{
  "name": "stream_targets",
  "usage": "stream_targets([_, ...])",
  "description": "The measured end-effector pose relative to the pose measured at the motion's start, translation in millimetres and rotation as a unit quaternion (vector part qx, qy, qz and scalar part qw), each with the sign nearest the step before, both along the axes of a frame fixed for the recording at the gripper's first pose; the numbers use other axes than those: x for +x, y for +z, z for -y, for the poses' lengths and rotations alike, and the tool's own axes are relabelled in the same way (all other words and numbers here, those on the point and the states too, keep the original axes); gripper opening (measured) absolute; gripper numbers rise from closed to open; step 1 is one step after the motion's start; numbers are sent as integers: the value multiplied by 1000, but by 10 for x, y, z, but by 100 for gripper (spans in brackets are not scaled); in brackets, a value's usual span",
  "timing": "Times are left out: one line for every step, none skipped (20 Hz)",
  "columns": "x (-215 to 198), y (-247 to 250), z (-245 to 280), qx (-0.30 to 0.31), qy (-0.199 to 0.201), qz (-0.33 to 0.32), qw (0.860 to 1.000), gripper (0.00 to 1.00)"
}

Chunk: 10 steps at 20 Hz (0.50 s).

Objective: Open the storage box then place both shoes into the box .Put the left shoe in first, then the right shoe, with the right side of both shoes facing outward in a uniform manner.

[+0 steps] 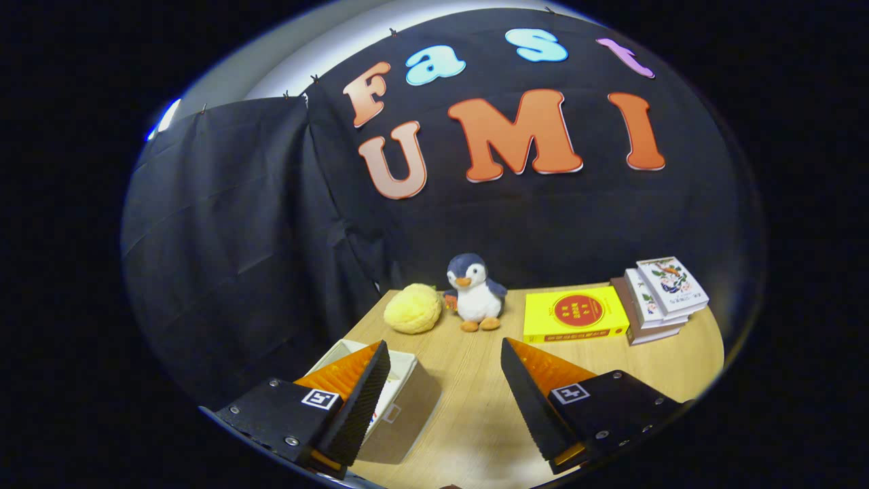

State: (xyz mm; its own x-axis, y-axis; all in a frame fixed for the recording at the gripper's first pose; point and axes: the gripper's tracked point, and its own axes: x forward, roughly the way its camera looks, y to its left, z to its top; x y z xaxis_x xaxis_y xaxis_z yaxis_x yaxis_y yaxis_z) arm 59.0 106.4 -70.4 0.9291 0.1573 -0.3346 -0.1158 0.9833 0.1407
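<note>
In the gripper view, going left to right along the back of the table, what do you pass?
Yellow plush → penguin toy → yellow book → stack of books. The gripper is open over bare table, its left finger in front of a box.

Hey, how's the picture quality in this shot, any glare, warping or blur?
In the gripper view, fisheye warping curves the table edge; a bright glare patch lies on the wood between the open gripper fingers; the penguin plush and yellow book look sharp; the box sits partly behind one finger.
</note>
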Motion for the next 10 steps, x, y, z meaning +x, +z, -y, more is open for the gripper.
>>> stream_targets([23,85,108,-7,-3,18,1000,98])
stream_targets([65,170,204,-14,-8,37,999,98])
stream_targets([88,247,293,-20,-9,52,998,98])
stream_targets([99,323,369,-26,-12,68,997,98])
stream_targets([107,406,430,-30,-13,85,996,98])
stream_targets([108,513,460,-31,-13,104,994,98])
stream_targets([103,594,503,-33,-14,122,992,98])
stream_targets([86,650,527,-35,-11,140,989,98])
stream_targets([73,705,561,-42,-11,155,987,98])
stream_targets([53,749,607,-50,-12,168,984,98])
